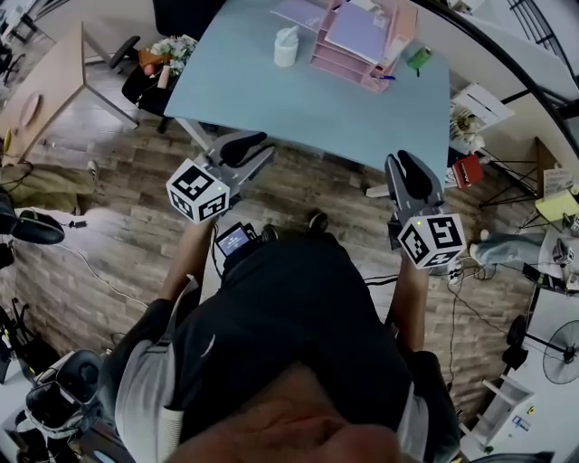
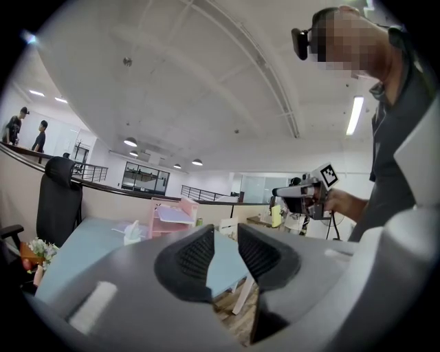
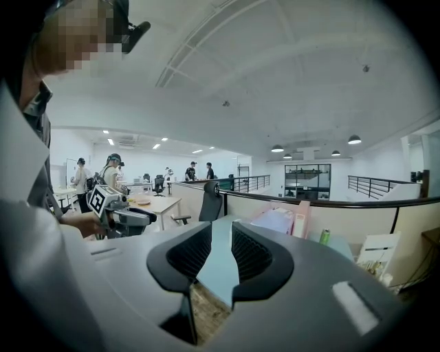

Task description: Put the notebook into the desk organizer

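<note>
So the pink desk organizer point(image 1: 339, 61) sits at about 1 o'clock in the head view, at the far end of the light blue counter point(image 1: 298, 104). A lavender notebook point(image 1: 357, 32) lies flat in its top tray, so it's already in there. Can't make out what's in the lower trays.

Just beside the organizer at its 9 o'clock stands a white tissue holder point(image 1: 286, 45). At its 3 o'clock there's a green can point(image 1: 418, 58). A pale flat sheet point(image 1: 298, 13) lies on the counter at the organizer's 10 o'clock. Could be another pad, I honestly can't tell.

The room is an open office with a wood plank floor point(image 1: 317, 185). A black chair point(image 2: 58, 199) stands at the counter's 9 o'clock, with a bunch of flowers point(image 1: 172, 47) next to it.

Both hands are held out over the floor, short of the counter's near edge. The left tongs point(image 2: 225, 230) are at 11 o'clock from the person and point toward 1 o'clock. They're closed right down, with nothing between the pads. The right tongs point(image 3: 221, 228) are at 1 o'clock and point toward 12. They stand narrow, with just a slim gap, and are also empty.
</note>
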Action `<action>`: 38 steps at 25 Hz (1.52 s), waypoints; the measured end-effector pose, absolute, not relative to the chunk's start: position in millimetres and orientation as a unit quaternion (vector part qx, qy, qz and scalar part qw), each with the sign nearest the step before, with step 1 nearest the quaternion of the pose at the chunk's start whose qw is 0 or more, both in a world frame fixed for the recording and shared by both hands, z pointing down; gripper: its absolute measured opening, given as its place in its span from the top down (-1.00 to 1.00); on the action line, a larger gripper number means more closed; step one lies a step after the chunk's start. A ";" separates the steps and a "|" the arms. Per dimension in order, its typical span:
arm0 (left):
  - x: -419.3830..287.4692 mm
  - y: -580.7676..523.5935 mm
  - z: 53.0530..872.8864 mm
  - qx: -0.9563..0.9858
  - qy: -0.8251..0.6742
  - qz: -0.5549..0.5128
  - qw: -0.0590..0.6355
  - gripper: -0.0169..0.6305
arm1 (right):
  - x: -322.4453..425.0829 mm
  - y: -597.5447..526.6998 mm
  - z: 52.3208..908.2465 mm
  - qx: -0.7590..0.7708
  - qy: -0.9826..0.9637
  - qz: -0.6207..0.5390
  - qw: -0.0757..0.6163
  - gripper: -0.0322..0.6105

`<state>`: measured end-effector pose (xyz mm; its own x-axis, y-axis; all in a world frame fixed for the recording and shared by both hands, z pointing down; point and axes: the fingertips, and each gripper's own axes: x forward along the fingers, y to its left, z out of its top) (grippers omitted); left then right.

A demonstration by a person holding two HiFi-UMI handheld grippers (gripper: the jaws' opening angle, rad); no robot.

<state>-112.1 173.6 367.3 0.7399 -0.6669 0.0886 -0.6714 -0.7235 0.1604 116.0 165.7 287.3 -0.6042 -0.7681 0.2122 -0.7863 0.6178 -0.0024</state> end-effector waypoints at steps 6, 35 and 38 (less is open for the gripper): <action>-123.5 160.1 369.0 0.918 -0.386 0.013 0.094 0.43 | 107.7 140.3 291.5 0.416 -0.903 0.054 0.093 0.68; -48.4 57.6 366.0 0.878 -0.466 0.049 0.095 0.43 | 177.3 -19.1 299.0 0.334 -0.937 0.072 0.073 0.68; -37.2 49.8 365.0 0.876 -0.470 0.053 0.095 0.43 | 187.7 -29.7 299.0 0.330 -0.939 0.072 0.069 0.68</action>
<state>-37.2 49.8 365.0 0.5528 -0.8133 0.1814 -0.8333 -0.5402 0.1171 187.7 -29.7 299.0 -0.7732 -0.6089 0.1773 -0.6289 0.7723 -0.0898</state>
